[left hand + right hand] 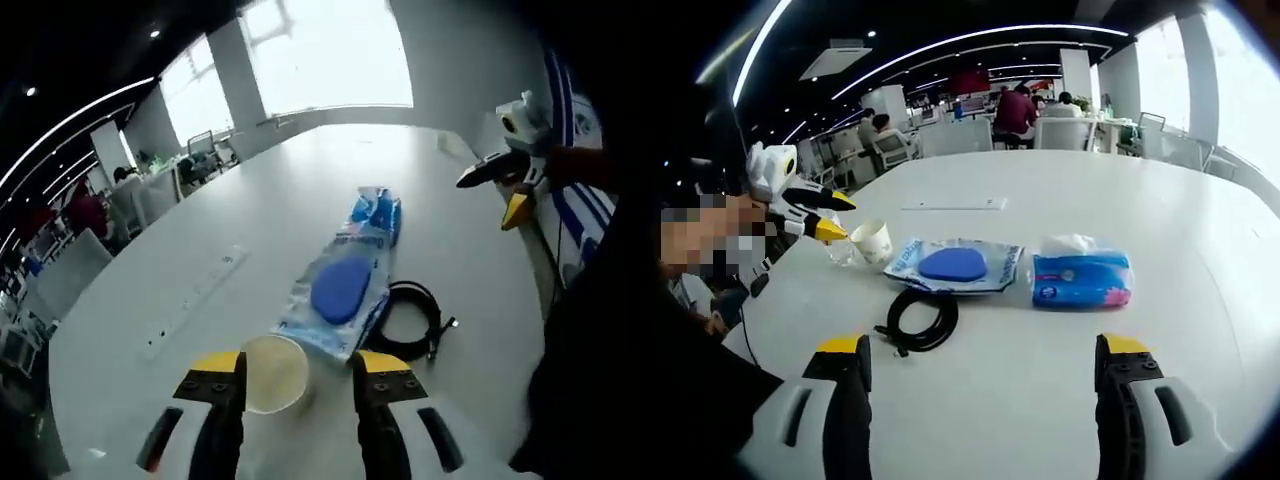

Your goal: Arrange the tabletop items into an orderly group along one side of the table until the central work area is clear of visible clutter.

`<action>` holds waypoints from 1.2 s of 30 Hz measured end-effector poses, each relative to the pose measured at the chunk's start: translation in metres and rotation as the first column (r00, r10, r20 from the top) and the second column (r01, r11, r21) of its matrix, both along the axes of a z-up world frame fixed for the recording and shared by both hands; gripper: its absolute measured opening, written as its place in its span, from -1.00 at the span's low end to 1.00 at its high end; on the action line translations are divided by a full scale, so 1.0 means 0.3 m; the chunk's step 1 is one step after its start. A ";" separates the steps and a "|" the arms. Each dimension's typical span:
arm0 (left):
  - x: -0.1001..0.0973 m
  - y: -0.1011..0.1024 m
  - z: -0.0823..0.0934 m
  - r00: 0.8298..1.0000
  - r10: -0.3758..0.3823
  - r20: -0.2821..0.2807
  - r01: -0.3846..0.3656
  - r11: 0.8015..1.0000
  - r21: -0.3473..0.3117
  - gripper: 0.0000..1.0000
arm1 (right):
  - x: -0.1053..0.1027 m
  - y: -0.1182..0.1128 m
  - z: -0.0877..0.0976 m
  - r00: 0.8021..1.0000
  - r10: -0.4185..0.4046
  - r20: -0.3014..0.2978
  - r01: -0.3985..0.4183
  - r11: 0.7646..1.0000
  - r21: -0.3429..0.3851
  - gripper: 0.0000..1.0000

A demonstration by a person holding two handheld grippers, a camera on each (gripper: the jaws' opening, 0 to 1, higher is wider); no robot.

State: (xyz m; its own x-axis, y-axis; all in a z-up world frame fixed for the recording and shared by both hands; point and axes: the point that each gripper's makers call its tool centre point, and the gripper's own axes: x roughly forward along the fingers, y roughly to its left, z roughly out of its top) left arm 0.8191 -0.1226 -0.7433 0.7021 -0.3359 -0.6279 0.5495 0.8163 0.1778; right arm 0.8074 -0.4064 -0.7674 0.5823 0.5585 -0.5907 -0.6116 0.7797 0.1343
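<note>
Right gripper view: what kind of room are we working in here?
Most likely an open-plan office. A large white table sits in the foreground, people sit at desks in the background, light strips run along a dark ceiling, and big windows line the far wall.

White table [1060,400] seen in the right gripper view: bare surface directly ahead between the wide-open jaws. Blocking the way at 12 o'clock, a row of clutter: tissue pack [1081,277], blue pouch [955,265], black cable coil [922,319] at 11, paper cup [873,241] at 10. Beyond the row, open tabletop.
</note>
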 end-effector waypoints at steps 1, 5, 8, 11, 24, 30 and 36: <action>-0.004 0.009 0.013 1.000 0.010 0.013 -0.010 1.000 0.004 -0.10 | 0.000 0.004 -0.002 1.000 0.004 -0.001 -0.004 1.000 -0.001 0.77; -0.021 0.014 0.056 0.998 0.039 0.048 -0.039 0.999 -0.011 0.04 | 0.000 0.017 -0.005 1.000 0.013 -0.004 -0.013 1.000 0.001 0.77; -0.023 0.037 0.065 0.994 0.082 0.067 -0.079 0.996 -0.042 0.08 | -0.002 0.027 -0.005 1.000 0.019 -0.004 -0.019 1.000 0.000 0.77; -0.031 0.077 0.101 0.986 0.143 0.088 -0.135 0.987 -0.088 0.11 | -0.004 0.035 -0.008 1.000 0.025 -0.007 -0.025 1.000 -0.001 0.77; -0.056 0.246 0.189 0.928 0.312 0.203 -0.280 0.945 -0.172 0.18 | -0.001 0.044 -0.031 0.999 0.049 -0.018 -0.049 0.999 -0.013 0.76; -0.068 0.329 0.199 0.891 0.388 0.237 -0.351 0.918 -0.183 0.20 | -0.006 0.060 -0.025 0.998 0.053 -0.016 -0.053 0.998 -0.015 0.76; -0.082 0.399 0.166 0.863 0.453 0.222 -0.415 0.888 -0.198 0.23 | 0.000 0.064 -0.006 0.999 0.035 0.001 -0.035 0.999 -0.006 0.79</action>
State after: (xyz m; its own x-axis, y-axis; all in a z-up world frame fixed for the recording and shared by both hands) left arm 0.7945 -0.0028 -0.6936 0.9256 -0.0298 -0.3772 0.0846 0.9879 0.1296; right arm 0.8075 -0.3870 -0.7691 0.5633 0.5747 -0.5937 -0.6384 0.7589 0.1289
